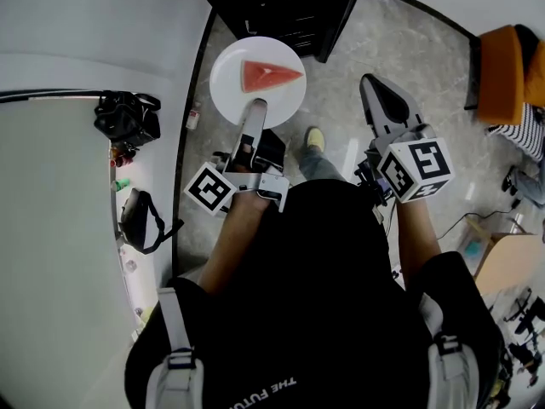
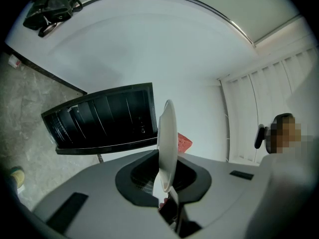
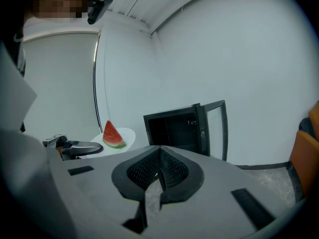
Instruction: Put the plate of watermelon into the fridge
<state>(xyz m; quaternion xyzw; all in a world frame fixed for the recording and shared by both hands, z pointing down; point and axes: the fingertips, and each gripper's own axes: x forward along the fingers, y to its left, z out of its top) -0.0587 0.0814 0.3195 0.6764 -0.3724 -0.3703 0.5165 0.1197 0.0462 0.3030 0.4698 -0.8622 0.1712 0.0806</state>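
A white plate (image 1: 232, 92) carries a red watermelon wedge (image 1: 268, 75). My left gripper (image 1: 255, 109) is shut on the plate's near rim and holds it up in front of the black fridge (image 1: 281, 7). In the left gripper view the plate (image 2: 167, 138) stands edge-on between the jaws, the wedge (image 2: 185, 142) peeks out behind it, and the fridge (image 2: 104, 118) stands open. My right gripper (image 1: 385, 100) hangs to the right, shut and empty. The right gripper view shows its jaws together (image 3: 159, 167), the plate (image 3: 124, 136) with the wedge (image 3: 112, 133), and the fridge (image 3: 174, 128) with its door (image 3: 215, 128) swung open.
Two black bags (image 1: 128, 118) (image 1: 140, 220) lie on the white counter at the left. An orange chair (image 1: 511, 71) and a person in a striped top (image 1: 524, 135) are at the right, with a cardboard box (image 1: 511, 262) below. My foot (image 1: 315, 139) is on the marble floor.
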